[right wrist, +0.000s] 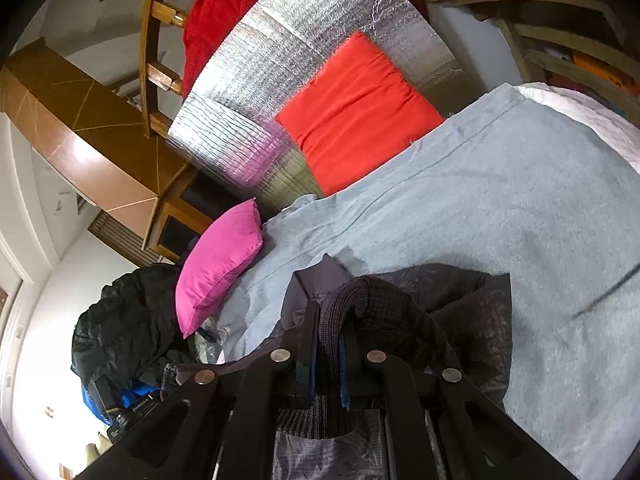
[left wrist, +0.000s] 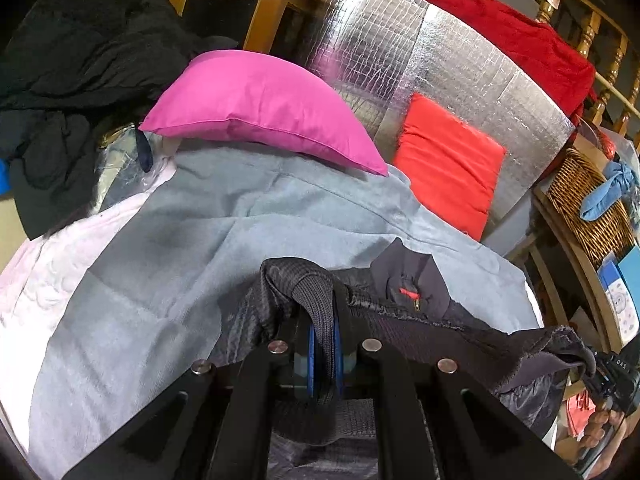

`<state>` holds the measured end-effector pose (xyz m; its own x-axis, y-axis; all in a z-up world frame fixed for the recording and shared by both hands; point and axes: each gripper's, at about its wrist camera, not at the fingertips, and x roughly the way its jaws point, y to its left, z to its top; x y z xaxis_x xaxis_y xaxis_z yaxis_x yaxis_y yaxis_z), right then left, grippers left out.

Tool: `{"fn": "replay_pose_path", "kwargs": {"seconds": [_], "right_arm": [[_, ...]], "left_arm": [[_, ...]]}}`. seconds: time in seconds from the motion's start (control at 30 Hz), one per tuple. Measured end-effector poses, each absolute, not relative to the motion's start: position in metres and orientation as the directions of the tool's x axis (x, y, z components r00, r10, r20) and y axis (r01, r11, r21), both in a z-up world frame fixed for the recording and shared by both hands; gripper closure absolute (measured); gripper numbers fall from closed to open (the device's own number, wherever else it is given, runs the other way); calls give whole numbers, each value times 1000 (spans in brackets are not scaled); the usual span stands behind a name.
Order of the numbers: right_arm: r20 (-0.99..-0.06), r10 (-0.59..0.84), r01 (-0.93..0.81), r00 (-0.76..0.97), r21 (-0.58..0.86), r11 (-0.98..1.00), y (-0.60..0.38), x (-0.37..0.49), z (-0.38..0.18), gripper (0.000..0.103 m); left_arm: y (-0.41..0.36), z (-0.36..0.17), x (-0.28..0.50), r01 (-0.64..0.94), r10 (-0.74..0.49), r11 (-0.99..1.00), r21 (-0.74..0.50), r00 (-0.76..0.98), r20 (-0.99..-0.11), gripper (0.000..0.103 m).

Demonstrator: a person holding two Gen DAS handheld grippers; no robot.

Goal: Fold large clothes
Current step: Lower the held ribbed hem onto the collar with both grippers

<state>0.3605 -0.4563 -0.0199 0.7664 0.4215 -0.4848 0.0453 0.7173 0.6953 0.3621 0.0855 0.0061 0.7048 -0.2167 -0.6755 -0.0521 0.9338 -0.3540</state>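
Grey blanket (left wrist: 168,240) on bed, dark jacket (left wrist: 420,320) lifted just above it, long edge strung across between both hands. Left gripper (left wrist: 323,354) jaws clamped on ribbed hem (left wrist: 316,292); right gripper (right wrist: 326,364) jaws likewise pinching knit edge. Equal reach.

Dark grey garment (left wrist: 400,300), pink pillow (left wrist: 260,108), red cushion (left wrist: 448,164)

A shiny silver panel (left wrist: 420,52) stands behind the bed's grey blanket (left wrist: 168,248). A pink pillow (left wrist: 260,108) and an orange cushion (left wrist: 448,160) lean near the panel. A wooden railing (left wrist: 592,32) runs behind it, a wicker basket (left wrist: 588,204) sits beside it.
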Motion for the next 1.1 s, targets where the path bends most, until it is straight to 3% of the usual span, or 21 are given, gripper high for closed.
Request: {"fn": "replay_pose_path", "kwargs": {"seconds": [1.1], "right_arm": [[-628,356,163,692,617,770,-459,469,-80,95]], "left_arm": [[80,-62,456,-99,-230,924,-370,629,-742,95]]}}
